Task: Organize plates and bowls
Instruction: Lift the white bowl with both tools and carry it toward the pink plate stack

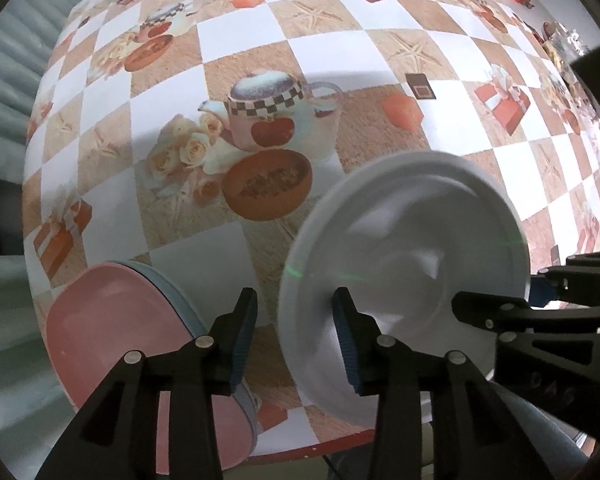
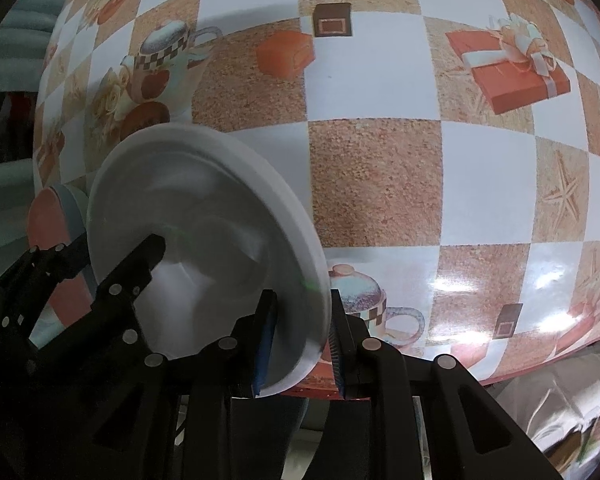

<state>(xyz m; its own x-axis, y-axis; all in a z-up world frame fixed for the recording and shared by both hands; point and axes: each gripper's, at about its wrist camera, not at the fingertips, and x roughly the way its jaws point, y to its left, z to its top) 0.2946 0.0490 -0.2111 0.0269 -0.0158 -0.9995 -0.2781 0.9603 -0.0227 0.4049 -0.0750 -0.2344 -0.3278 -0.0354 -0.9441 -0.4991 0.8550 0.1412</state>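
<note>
My right tongs (image 2: 302, 344) pinch the white plate's (image 2: 204, 216) rim above the table (image 2: 380, 184); left tongs (image 1: 296, 332) parted, gripping nothing, beside the pink plate (image 1: 112, 320).

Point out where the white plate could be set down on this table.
Free: the wide checked tablecloth beyond and right of the white plate. Crowded: the near edge left, where the pink plate sits on a blue one beside the left gripper. Right gripper grips the white rim.
</note>
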